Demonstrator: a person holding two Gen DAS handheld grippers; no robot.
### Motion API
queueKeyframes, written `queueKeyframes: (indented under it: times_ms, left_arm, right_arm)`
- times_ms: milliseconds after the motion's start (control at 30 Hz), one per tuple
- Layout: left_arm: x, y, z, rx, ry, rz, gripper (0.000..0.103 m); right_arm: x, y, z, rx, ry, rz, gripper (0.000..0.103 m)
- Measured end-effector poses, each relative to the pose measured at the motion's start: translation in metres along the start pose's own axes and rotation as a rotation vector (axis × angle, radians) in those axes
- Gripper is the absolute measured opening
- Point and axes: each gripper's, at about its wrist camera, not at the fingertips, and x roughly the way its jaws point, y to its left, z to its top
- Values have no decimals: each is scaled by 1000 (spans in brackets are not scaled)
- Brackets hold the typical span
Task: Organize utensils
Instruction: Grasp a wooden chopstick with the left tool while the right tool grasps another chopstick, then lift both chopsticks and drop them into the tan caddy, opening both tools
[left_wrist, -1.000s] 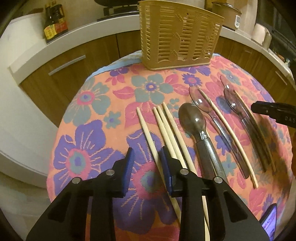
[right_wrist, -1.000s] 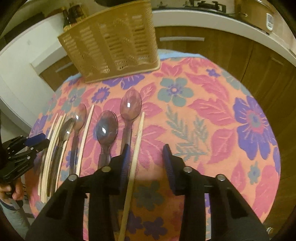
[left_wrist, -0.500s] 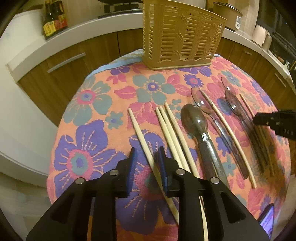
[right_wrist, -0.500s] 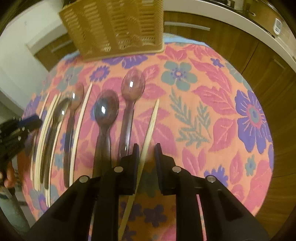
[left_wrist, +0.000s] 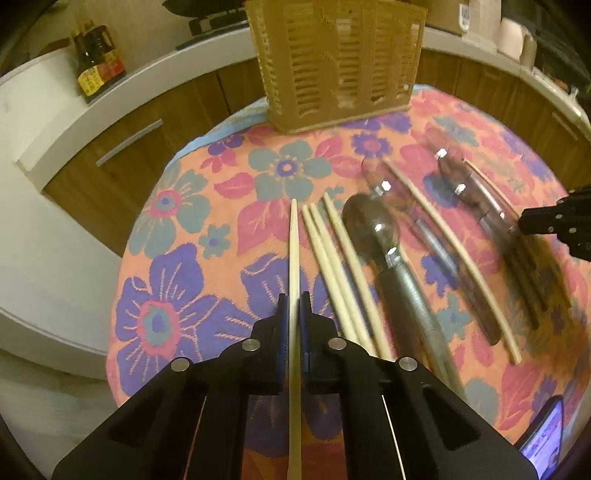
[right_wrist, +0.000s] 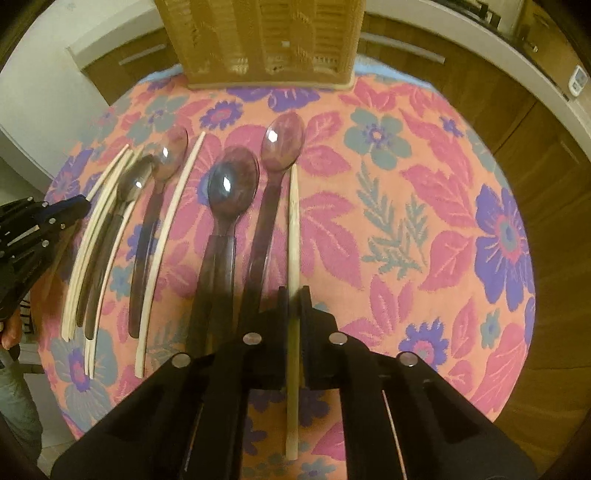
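My left gripper (left_wrist: 294, 308) is shut on a pale chopstick (left_wrist: 293, 251) that points toward the tan slatted utensil basket (left_wrist: 336, 62). My right gripper (right_wrist: 294, 302) is shut on another pale chopstick (right_wrist: 293, 229) that points toward the basket (right_wrist: 258, 40). On the floral cloth lie three chopsticks (left_wrist: 332, 266), a dark-handled spoon (left_wrist: 373, 229), a clear spoon (left_wrist: 384, 184), a lone chopstick (left_wrist: 454, 254) and two more spoons (left_wrist: 472, 184). The right view shows those spoons (right_wrist: 232, 184) and chopsticks (right_wrist: 173, 206).
The round table (left_wrist: 177, 229) has a flowered cloth and drops off on all sides. Wooden cabinets and a white counter (left_wrist: 110, 96) curve behind it, with a sauce bottle (left_wrist: 92, 62) on top. A phone (left_wrist: 543, 439) lies at the near right edge.
Both grippers have closed: each now clamps a chopstick that lay between its open fingers before. The held chopsticks have swung to point straight ahead toward the basket.
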Motion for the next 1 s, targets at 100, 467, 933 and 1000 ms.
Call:
queueKeyframes:
  times_ms: [100, 467, 933, 1000]
  left_arm:
    - [-18, 6, 6, -54, -98, -67, 4]
    - [-108, 31, 85, -202, -565, -212, 4]
    - [-78, 47, 217, -317, -837, -236, 4]
    - [-67, 51, 221, -329, -843, -233, 4]
  right_arm:
    - [-18, -5, 0, 6, -79, 61, 4]
    - [-114, -16, 47, -18, -527, 228, 4]
    - [-130, -37, 185, 135, -893, 99, 4]
    - [-125, -41, 196, 155, -909, 56, 4]
